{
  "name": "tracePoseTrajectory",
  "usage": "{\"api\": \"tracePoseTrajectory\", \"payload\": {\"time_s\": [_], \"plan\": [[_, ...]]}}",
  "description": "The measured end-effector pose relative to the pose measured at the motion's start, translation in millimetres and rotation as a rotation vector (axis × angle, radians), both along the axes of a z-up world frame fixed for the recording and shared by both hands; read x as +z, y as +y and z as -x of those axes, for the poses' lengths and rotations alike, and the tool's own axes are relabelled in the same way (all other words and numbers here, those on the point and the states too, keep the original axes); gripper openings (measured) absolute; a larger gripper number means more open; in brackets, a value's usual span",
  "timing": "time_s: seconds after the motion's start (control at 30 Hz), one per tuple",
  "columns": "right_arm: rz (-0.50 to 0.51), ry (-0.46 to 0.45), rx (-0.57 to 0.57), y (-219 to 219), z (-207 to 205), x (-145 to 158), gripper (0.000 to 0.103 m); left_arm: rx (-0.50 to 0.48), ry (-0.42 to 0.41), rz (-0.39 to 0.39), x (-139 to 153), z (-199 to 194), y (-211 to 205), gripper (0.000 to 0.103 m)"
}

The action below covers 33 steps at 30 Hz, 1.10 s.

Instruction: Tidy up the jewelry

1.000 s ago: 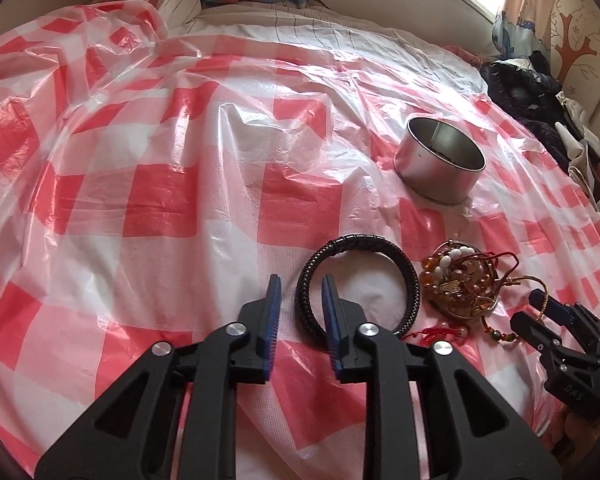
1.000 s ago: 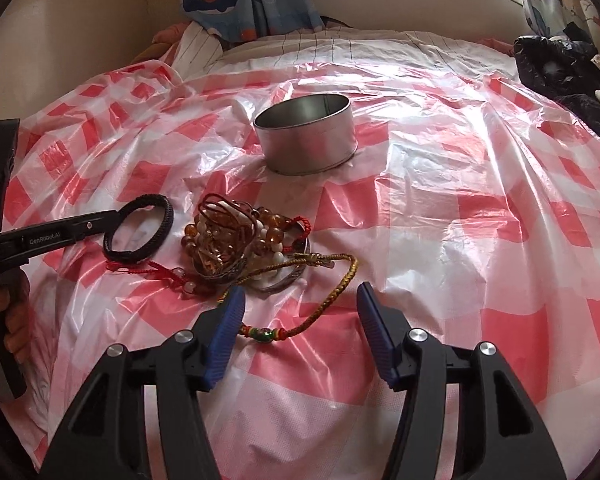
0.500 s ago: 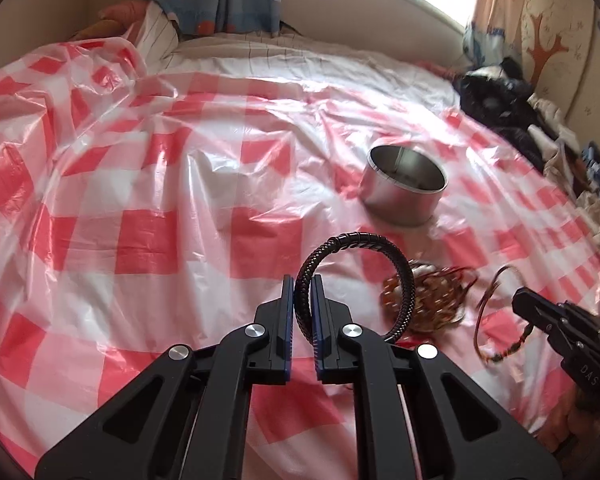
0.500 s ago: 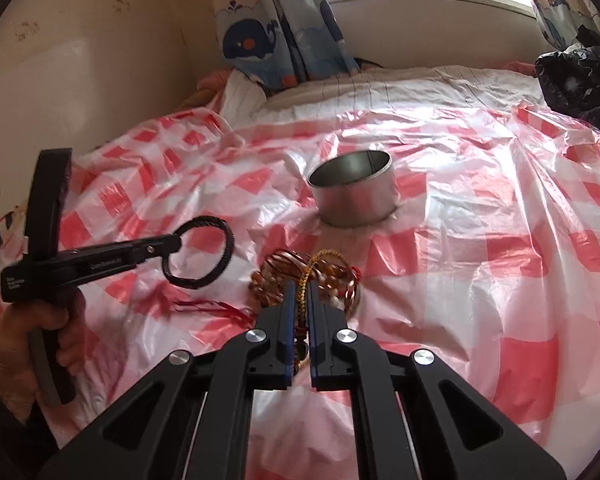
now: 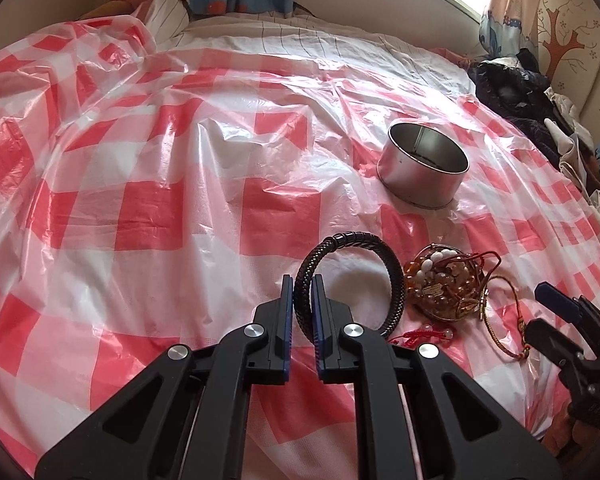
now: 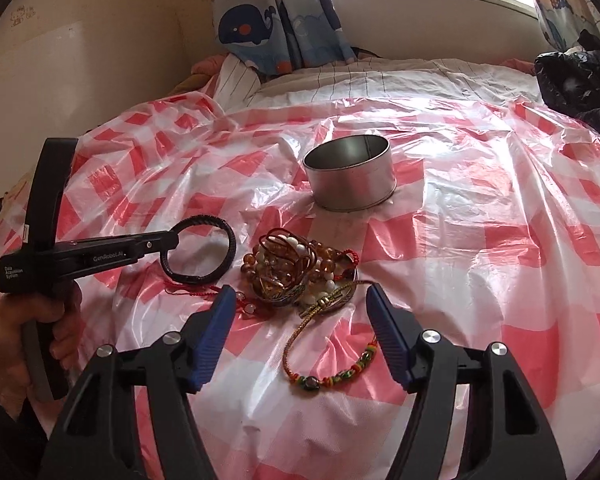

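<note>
Now our left gripper (image 5: 301, 280) clamps the black braided bracelet (image 5: 352, 276) at lower centre; our right gripper (image 6: 300, 312) gapes over the beaded pile (image 6: 296, 272).

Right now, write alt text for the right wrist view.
The open right gripper hovers over a woven cord bracelet beside a beaded jewelry pile on a red-checked plastic sheet. The left gripper pinches a black braided bracelet; a round metal tin stands behind.

right hand-held gripper (image 6: 300, 312) spread wide above woven cord bracelet (image 6: 324, 360).
</note>
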State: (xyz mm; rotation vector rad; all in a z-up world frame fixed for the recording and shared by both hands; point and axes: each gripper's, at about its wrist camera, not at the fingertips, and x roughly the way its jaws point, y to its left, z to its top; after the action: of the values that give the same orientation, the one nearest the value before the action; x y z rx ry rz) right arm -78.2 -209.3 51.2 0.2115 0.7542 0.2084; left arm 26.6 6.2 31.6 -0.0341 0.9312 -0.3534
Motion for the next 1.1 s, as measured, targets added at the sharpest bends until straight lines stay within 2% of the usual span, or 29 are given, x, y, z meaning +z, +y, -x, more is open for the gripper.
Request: {"api": "tracePoseTrajectory", "payload": {"time_s": [0.13,0.27,0.37,0.47,0.5,0.6,0.7,0.8,0.93,1.0,1.1], "plan": [[0.068,0.056,-0.012,6.3,-4.4,-10.6,0.065,0.005,0.002,-0.013,-1.7,-0.5,-1.2,0.008],[0.058,0.088,-0.067,-5.9,-7.1,-16.9,0.070,0.006,0.000,-0.037,-3.2,-1.6,-3.5,0.008],[0.072,0.146,-0.024,2.1,-14.4,-28.0,0.068,0.009,0.006,-0.058,-6.5,-4.1,-6.0,0.008],[0.095,0.134,0.027,13.5,-11.6,-27.0,0.030,0.002,0.019,-0.078,-10.7,-5.1,-8.5,0.008],[0.085,0.129,0.029,12.9,-10.0,-26.3,0.021,-0.003,0.019,-0.082,-11.1,-4.5,-9.7,0.008],[0.034,0.103,0.036,9.0,-5.8,-20.6,0.016,-0.018,0.018,-0.082,-10.9,-2.8,-11.2,0.008],[-0.020,0.052,0.060,8.7,1.6,-9.2,0.016,-0.017,0.019,-0.083,-11.5,-2.7,-11.4,0.008],[-0.038,0.047,0.066,8.3,3.4,-6.9,0.016,-0.021,0.016,-0.087,-11.6,-2.4,-11.9,0.008],[-0.013,0.131,0.095,17.0,-6.3,-19.9,0.017,-0.025,0.026,-0.093,-14.2,-4.1,-12.6,0.008],[0.011,0.143,0.108,23.3,-8.3,-23.9,0.039,-0.024,0.030,-0.096,-15.2,-4.3,-13.0,0.008],[0.045,0.142,0.118,27.9,-7.3,-26.3,0.042,-0.023,0.032,-0.101,-16.6,-4.7,-14.0,0.008]]}}
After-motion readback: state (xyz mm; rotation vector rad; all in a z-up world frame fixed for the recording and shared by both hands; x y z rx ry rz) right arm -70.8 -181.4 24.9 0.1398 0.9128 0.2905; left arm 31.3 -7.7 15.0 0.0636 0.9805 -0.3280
